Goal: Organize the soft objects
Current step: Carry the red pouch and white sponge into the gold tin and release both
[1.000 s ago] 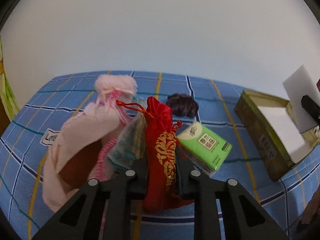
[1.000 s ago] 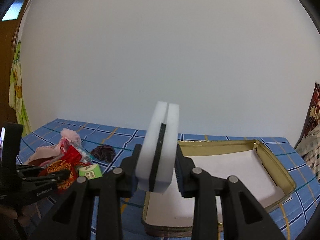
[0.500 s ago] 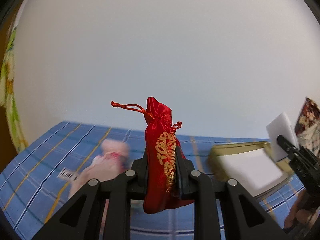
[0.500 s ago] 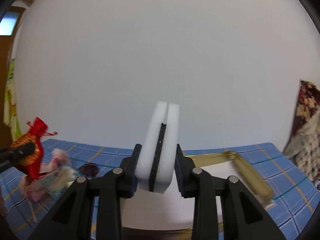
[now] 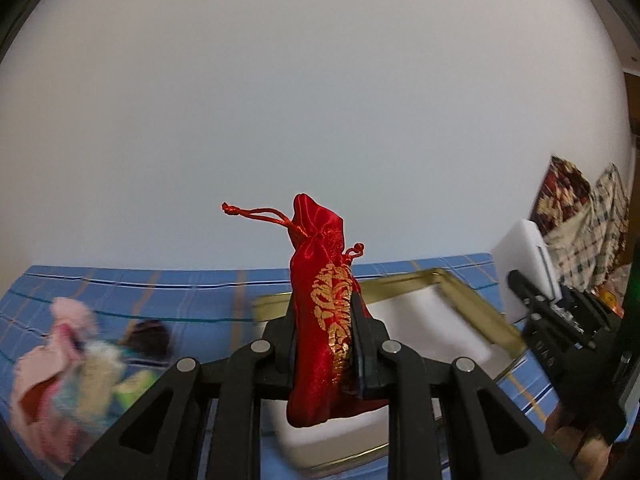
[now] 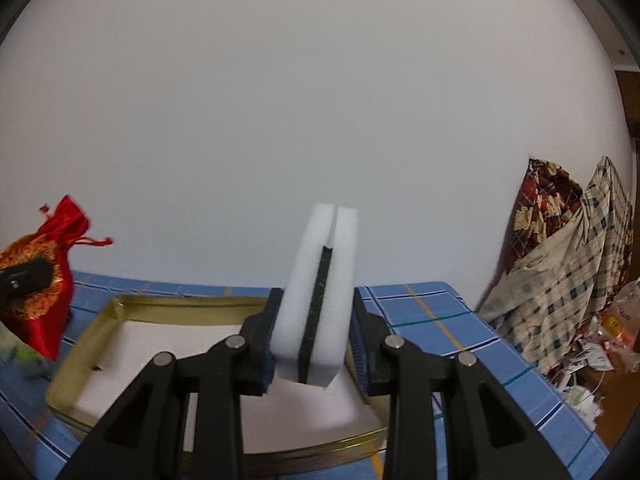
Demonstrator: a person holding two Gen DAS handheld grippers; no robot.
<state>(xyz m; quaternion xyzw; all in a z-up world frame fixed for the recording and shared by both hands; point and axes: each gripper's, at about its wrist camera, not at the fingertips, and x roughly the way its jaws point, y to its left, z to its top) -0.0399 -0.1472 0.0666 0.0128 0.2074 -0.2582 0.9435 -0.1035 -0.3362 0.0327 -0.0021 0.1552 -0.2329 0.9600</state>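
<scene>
My left gripper [image 5: 323,312] is shut on a red satin drawstring pouch [image 5: 324,320] with gold embroidery, held upright in the air above the near left part of the gold tin [image 5: 472,300]. The pouch also shows at the left edge of the right wrist view [image 6: 38,280]. My right gripper [image 6: 316,316] is shut on a white sponge with a black middle layer [image 6: 320,300], held over the gold tin [image 6: 80,344], whose floor is white. The sponge shows at the right in the left wrist view [image 5: 524,264].
On the blue checked tablecloth [image 5: 120,292], a blurred pile at the left holds a pink fluffy item [image 5: 60,344], a dark purple soft object [image 5: 150,338] and a green pack [image 5: 136,386]. Patterned cloths [image 6: 568,280] and clutter lie past the table's right edge.
My left gripper has lifted the red pouch off the pile and carried it right, over the tin. My right gripper has kept hold of the sponge and swung over the tin.
</scene>
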